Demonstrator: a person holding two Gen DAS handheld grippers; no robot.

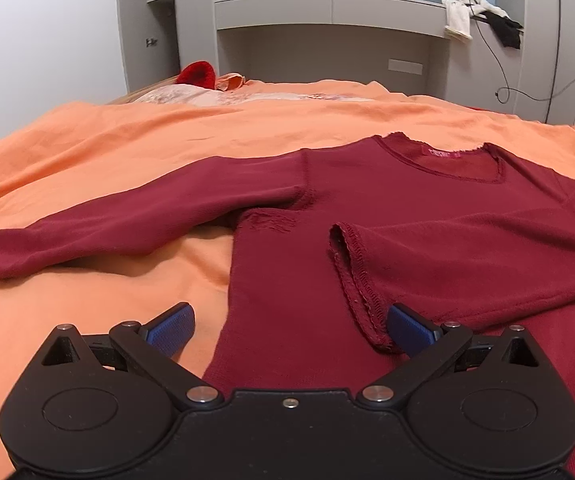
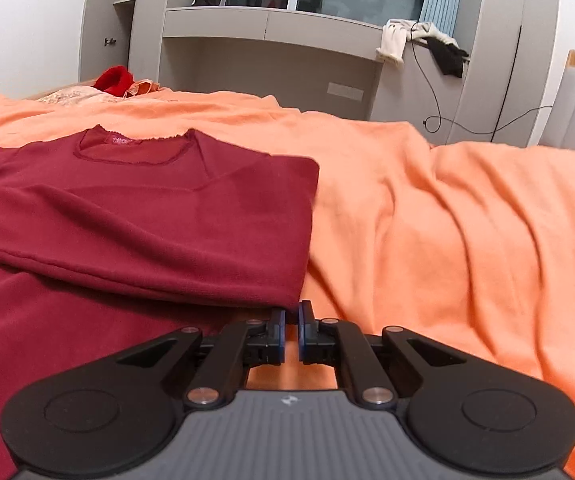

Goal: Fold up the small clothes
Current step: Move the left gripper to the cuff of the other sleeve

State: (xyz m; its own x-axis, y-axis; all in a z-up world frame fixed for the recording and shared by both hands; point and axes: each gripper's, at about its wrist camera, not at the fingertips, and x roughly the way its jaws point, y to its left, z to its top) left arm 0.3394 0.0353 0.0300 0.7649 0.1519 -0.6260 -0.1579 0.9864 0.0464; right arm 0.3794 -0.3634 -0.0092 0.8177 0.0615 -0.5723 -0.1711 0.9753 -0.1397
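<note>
The dark red top [image 1: 427, 216] lies flat on the orange bedspread [image 2: 467, 220], one sleeve folded across at 3 o'clock, so the left gripper [image 1: 289, 326] hovers spread and empty, the right gripper [image 2: 292, 316] clenched at its edge, grasp unclear.

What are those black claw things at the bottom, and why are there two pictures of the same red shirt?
Each claw is a gripper that a person holds, one per hand, with a small camera looking forward along its fingers. One picture comes from the left gripper, whose blue fingers stand wide open. The other comes from the right gripper, which is pinched shut beside the shirt's edge; whether cloth is caught I cannot tell. The dark red shirt lies on an orange blanket covering a bed. One sleeve is folded across its front; the other sleeve stretches sideways.
</note>
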